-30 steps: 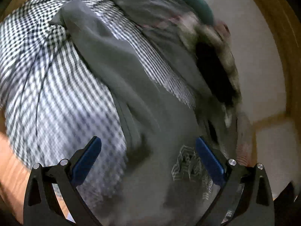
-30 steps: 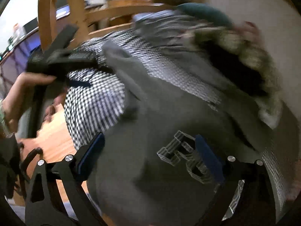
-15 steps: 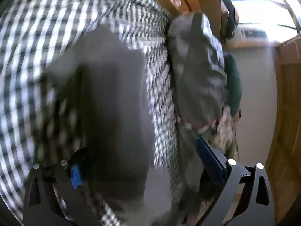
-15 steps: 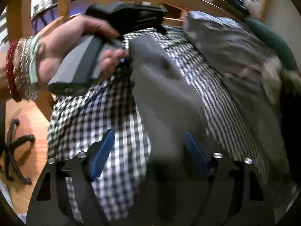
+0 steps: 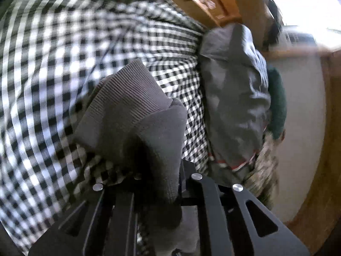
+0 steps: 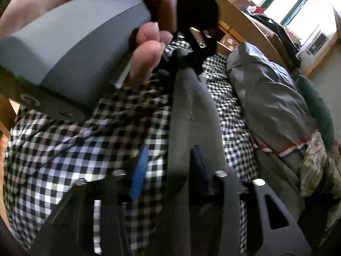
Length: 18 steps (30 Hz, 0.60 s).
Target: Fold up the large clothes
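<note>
Grey sweatshirt sleeve (image 5: 136, 115) is pinched at its cuff by the closed left claw (image 5: 157, 183) and straddled by the just-narrowed right claw (image 6: 168, 170) on the checked bed (image 6: 64, 160), folding barely started.

Dark grey sleeve (image 5: 136, 115) w/ ribbed cuff, plain, no print. Bedcover (image 5: 53, 53) is black & white gingham check. Pillow (image 6: 266, 102) grey (thin red & white stripe along its lower edge). Cushion (image 6: 317, 108) deep green. Bed frame (image 6: 245, 23) light wood. Gripper pads (image 6: 139, 170) blue, arms black; handle (image 6: 70, 49) grey.
</note>
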### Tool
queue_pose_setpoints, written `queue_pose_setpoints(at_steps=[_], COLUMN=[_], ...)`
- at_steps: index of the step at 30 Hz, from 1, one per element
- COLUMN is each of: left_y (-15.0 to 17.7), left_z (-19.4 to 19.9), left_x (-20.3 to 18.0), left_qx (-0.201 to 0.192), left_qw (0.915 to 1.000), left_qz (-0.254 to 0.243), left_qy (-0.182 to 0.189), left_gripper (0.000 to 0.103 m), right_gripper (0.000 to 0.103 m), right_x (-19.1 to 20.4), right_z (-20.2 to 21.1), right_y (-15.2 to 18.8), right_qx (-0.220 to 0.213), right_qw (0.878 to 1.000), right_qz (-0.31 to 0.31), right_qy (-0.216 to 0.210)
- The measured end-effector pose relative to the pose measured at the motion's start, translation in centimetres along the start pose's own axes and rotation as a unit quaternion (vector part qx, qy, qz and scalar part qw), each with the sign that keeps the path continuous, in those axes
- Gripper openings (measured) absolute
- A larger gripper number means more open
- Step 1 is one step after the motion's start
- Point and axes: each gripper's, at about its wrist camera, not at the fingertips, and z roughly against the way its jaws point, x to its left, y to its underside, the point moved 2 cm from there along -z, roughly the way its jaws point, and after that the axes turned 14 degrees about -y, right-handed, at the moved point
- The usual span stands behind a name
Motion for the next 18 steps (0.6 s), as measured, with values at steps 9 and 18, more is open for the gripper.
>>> queue_pose_setpoints(at_steps=[9,18], left_y=[1.7,13.5], left_z=[4.0,11.8], left_x=[-5.5,-19.1], left_qx=[-0.027,-0.104], left_qw=[0.9931,0.9277], left_qz=[-0.111,-0.356], left_qy=[0.028,0.046], left_gripper=[0.009,0.009], right_gripper=[0.006,0.074], right_x=[-4.7,-4.7], right_z=[1.6,16.2], right_y=[1.6,10.8], right_qx=[-0.032,-0.142], right_qw=[0.996,0.955], right_qz=[-0.059,-0.253], right_qy=[0.058,0.068])
